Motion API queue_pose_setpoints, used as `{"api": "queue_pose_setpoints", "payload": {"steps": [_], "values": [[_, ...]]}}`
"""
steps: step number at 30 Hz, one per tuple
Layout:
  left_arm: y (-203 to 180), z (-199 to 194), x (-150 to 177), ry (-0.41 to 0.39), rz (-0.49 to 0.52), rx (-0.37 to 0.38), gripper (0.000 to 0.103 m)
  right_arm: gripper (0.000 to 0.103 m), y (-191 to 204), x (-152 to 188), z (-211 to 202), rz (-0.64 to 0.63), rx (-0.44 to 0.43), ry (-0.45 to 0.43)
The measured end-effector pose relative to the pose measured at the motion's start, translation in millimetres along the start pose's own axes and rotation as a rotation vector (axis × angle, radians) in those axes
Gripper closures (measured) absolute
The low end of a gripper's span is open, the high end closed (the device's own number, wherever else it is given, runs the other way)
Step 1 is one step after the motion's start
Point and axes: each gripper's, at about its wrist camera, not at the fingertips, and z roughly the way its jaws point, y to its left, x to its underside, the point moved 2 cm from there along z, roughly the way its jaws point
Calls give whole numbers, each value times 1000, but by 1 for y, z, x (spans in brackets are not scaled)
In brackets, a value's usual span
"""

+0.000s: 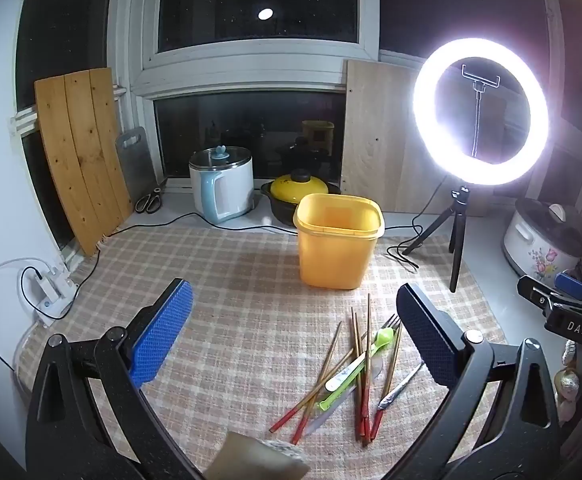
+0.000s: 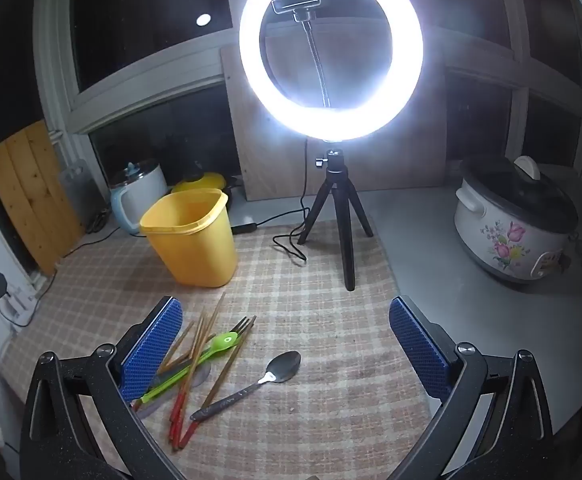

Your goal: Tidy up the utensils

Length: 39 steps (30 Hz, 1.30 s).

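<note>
**Both tongs wide over the utensil pile**

On the checked cloth (image 1: 231,280) that covers my table lies a loose heap of utensils, near my hands and in front of the yellow plastic bin (image 1: 339,240). My left tongs (image 1: 295,320) stand fully open with nothing between the blue pads, tilted down toward the cloth. My right tongs (image 2: 285,332) are spread just as wide and hold nothing either.

From the left view the heap sits low and to the right, close by the right-hand pad: several wooden chopsticks (image 1: 357,364) with red ends, crossed over one another, a green plastic spoon (image 1: 383,338) lying among them, and the tines of a metal fork (image 1: 391,322) poking out at the far end. A metal spoon (image 2: 281,368) lies just beside the chopsticks, its bowl pointing away from me; in the right view it rests between my pads but touches neither.

The bin stands upright and open, apart from the heap. Beyond it a ring light (image 2: 331,48) on a small black tripod (image 2: 341,216) glares at me. A flowered rice cooker (image 2: 515,224) sits far right on the bare table, and a white kettle (image 1: 223,184) and a yellow-lidded pot (image 1: 299,188) stand by the window.
</note>
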Motion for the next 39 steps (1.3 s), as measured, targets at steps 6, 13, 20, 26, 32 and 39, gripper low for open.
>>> {"api": "queue_pose_setpoints", "payload": {"steps": [6, 13, 20, 26, 32, 39], "values": [[0, 2, -1, -1, 8, -5, 0, 1, 0, 0, 0, -2, 1, 2], [0, 2, -1, -8, 9, -7, 0, 1, 6, -1, 2, 7, 8, 3], [1, 2, -4, -11, 9, -7, 0, 1, -2, 0, 3, 16, -5, 2], [2, 3, -7, -12, 10, -8, 0, 1, -2, -1, 5, 14, -8, 10], [-1, 5, -12, -13, 12, -8, 0, 1, -2, 0, 5, 21, -10, 15], [-1, 5, -12, -15, 13, -7, 0, 1, -1, 0, 6, 19, -14, 19]]}}
